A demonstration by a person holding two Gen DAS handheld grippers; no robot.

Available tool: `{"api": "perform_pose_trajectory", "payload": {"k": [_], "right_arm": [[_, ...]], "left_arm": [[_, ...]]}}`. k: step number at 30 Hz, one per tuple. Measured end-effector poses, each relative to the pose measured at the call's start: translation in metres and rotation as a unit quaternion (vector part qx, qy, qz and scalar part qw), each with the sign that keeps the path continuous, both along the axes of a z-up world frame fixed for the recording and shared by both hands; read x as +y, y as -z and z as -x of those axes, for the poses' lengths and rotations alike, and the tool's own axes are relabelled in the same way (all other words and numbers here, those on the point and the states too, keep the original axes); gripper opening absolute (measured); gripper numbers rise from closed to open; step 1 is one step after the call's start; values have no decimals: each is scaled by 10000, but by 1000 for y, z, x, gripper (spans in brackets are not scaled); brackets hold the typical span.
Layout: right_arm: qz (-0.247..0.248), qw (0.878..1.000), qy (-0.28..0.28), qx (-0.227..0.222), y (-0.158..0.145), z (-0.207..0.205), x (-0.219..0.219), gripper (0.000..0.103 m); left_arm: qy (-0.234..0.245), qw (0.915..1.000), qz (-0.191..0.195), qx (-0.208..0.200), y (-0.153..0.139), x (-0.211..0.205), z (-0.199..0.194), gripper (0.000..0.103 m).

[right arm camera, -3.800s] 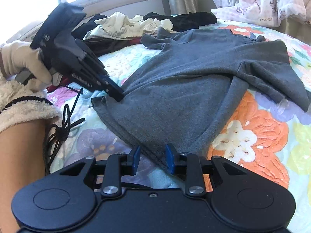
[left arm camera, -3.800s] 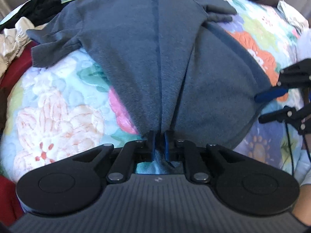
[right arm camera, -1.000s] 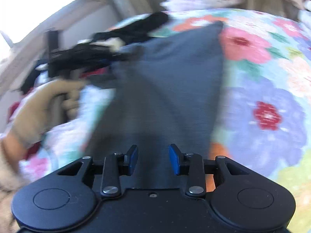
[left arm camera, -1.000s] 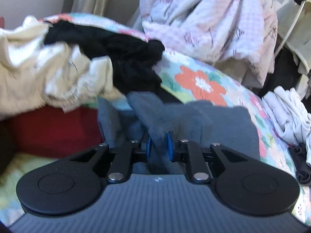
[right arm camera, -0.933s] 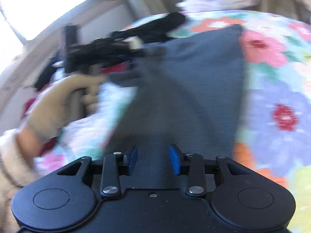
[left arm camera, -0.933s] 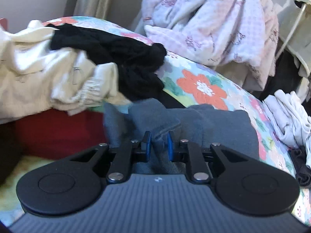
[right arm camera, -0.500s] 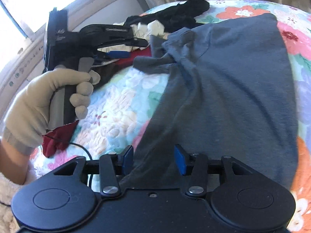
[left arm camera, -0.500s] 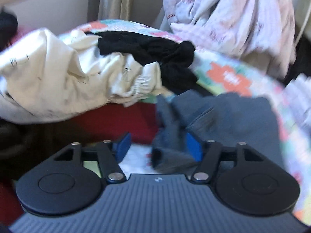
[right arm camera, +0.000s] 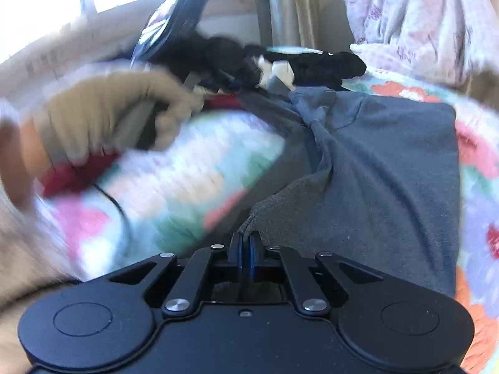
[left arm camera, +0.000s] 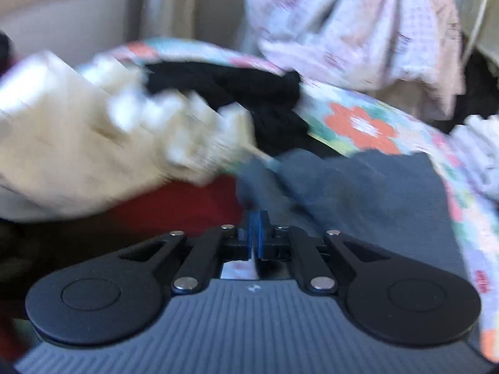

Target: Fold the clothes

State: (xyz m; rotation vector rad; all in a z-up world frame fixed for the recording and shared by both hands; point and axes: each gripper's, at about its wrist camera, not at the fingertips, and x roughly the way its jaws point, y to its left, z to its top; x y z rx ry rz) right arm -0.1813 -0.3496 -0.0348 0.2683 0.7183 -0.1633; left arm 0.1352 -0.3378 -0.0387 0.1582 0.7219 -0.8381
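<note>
A grey shirt (right arm camera: 389,168) lies partly folded on the flowered bedspread (right arm camera: 174,174); it also shows in the left wrist view (left arm camera: 368,199). My right gripper (right arm camera: 245,243) is shut on a raised edge of the shirt near its lower left. My left gripper (left arm camera: 256,224) is shut at the shirt's far left edge, by the sleeve; the view is blurred and I cannot tell if cloth is between the pads. In the right wrist view the left gripper (right arm camera: 230,81) sits at the shirt's bunched sleeve, held by a gloved hand (right arm camera: 106,115).
A cream garment (left arm camera: 81,149), a black garment (left arm camera: 237,90) and a red one (left arm camera: 174,205) are piled left of the shirt. A pink-patterned blanket (left arm camera: 352,28) hangs behind the bed. Window and curtain stand at the back.
Both grippers were open half a second ago and are shut now. The right one has closed on the shirt's edge and lifted it. The left one has moved toward the sleeve.
</note>
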Motion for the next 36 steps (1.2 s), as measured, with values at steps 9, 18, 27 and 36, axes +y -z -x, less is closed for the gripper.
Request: {"api": "perform_pose_trajectory", "payload": {"k": [9, 18, 27, 36], "right_arm": [[-1550, 9875, -25, 292, 24, -16, -28, 8], [-1715, 9845, -139, 351, -30, -29, -46, 54], [-472, 9981, 261, -297, -75, -89, -99, 58], [1810, 9748, -1300, 142, -27, -172, -40, 58]], "left_arm": [[-256, 9896, 754, 1197, 13, 18, -32, 24], [-156, 9895, 52, 1439, 32, -5, -8, 64], [219, 9666, 1925, 1679, 13, 17, -7, 3], [-90, 9791, 1456, 1419, 12, 23, -17, 3]]}}
